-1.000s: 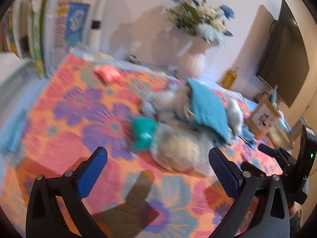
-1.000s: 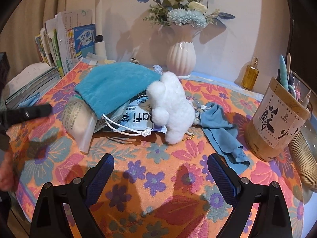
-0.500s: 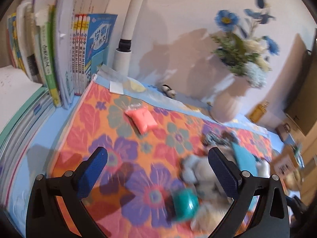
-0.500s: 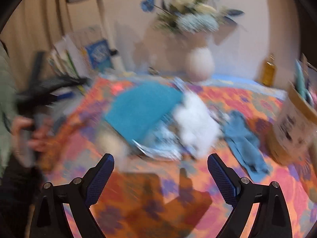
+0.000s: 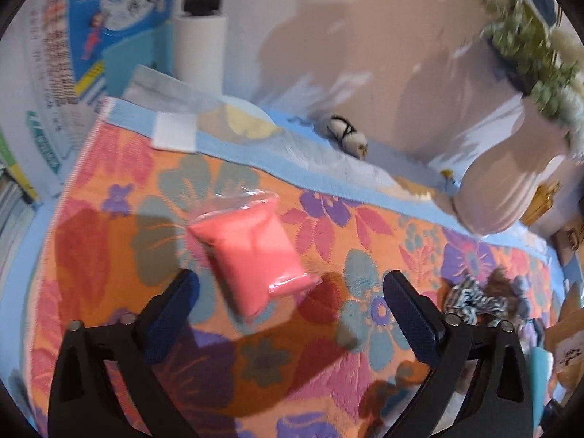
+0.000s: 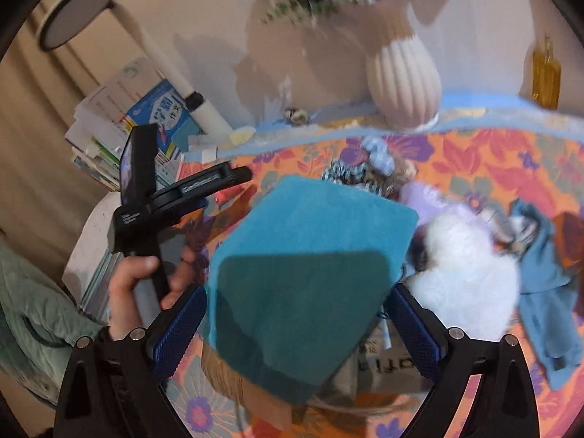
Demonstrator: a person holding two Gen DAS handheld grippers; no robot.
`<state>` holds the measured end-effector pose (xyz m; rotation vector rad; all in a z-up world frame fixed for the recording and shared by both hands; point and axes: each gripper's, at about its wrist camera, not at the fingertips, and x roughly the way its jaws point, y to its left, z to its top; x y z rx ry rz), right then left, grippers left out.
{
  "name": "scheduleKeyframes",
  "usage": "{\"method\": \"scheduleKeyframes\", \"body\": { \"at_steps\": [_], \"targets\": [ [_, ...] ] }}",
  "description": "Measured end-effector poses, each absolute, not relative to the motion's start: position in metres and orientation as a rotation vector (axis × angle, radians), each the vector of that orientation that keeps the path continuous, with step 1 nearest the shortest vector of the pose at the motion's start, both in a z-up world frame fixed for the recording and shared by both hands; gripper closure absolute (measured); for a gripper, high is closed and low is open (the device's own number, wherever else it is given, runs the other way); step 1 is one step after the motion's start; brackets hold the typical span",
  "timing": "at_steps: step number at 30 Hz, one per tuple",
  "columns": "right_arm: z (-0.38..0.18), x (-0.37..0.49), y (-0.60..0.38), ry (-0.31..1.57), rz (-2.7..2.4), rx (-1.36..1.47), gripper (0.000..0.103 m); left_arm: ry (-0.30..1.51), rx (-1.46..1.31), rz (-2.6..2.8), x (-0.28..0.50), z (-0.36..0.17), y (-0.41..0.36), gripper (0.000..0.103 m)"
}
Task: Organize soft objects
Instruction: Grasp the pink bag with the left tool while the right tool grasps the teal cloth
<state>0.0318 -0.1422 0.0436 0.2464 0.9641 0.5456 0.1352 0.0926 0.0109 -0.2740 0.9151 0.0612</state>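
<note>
A pink soft packet (image 5: 252, 252) in clear wrap lies on the floral cloth (image 5: 109, 241). My left gripper (image 5: 288, 292) is open, its fingers either side of the packet's near end, just above it. My right gripper (image 6: 295, 314) is open, close over a teal pouch (image 6: 310, 241) that lies on a pile. A white plush toy (image 6: 463, 284) and a blue cloth (image 6: 547, 292) lie right of the pouch. Scrunchies (image 6: 365, 171) lie behind it and also show in the left wrist view (image 5: 474, 299). The left gripper shows in the right wrist view, held by a hand (image 6: 146, 277).
A ribbed white vase (image 6: 401, 76) with flowers stands at the back by the wall. Books (image 6: 120, 120) and a lamp pole (image 5: 200, 40) stand at the back left. A yellow bottle (image 6: 545, 73) stands back right. A printed packet (image 6: 383, 361) lies under the pouch.
My left gripper has swung left and moved in on the pink packet, which was far off a second ago. My right gripper has moved in close over the teal pouch.
</note>
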Motion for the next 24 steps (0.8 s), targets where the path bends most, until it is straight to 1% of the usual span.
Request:
{"method": "scheduleKeyframes", "body": {
  "at_steps": [1,2,3,4,6,7,8,9,10,13,18,21,24],
  "targets": [
    [0.044,0.032,-0.14,0.957,0.54,0.23,0.004,0.917,-0.249,0.081,0.138,0.009,0.09,0.022],
    [0.045,0.031,-0.138,0.945,0.529,0.211,0.004,0.905,-0.21,0.104,0.137,0.009,0.086,0.034],
    [0.046,0.031,-0.135,0.931,0.519,0.198,0.004,0.9,-0.19,0.103,0.137,0.009,0.084,0.055],
    [0.045,0.031,-0.134,0.925,0.514,0.189,0.004,0.896,-0.171,0.097,0.136,0.009,0.082,0.061],
    [0.043,0.029,-0.131,0.912,0.489,0.151,0.005,0.877,-0.143,0.094,0.131,0.01,0.078,0.065],
    [0.044,0.027,-0.128,0.894,0.464,0.119,0.014,0.856,-0.144,0.08,0.127,0.013,0.078,0.066],
    [0.045,0.025,-0.128,0.877,0.461,0.103,0.02,0.815,-0.15,0.066,0.12,0.019,0.078,0.066],
    [0.047,0.022,-0.127,0.852,0.48,0.105,0.034,0.773,-0.16,0.053,0.114,0.025,0.08,0.066],
    [0.049,0.018,-0.129,0.827,0.472,0.101,0.042,0.729,-0.175,0.043,0.105,0.033,0.083,0.066],
    [0.058,0.007,-0.131,0.776,0.446,0.07,0.054,0.694,-0.177,0.052,0.089,0.045,0.085,0.066],
    [0.072,0.0,-0.148,0.732,0.416,0.089,0.054,0.673,-0.23,-0.028,0.051,0.061,0.083,0.066],
    [0.084,-0.007,-0.169,0.699,0.389,0.139,0.058,0.638,-0.229,-0.066,0.012,0.076,0.076,0.066],
    [0.102,-0.024,-0.196,0.639,0.42,0.217,0.059,0.612,-0.229,-0.099,-0.018,0.088,0.068,0.066]
  ]
}}
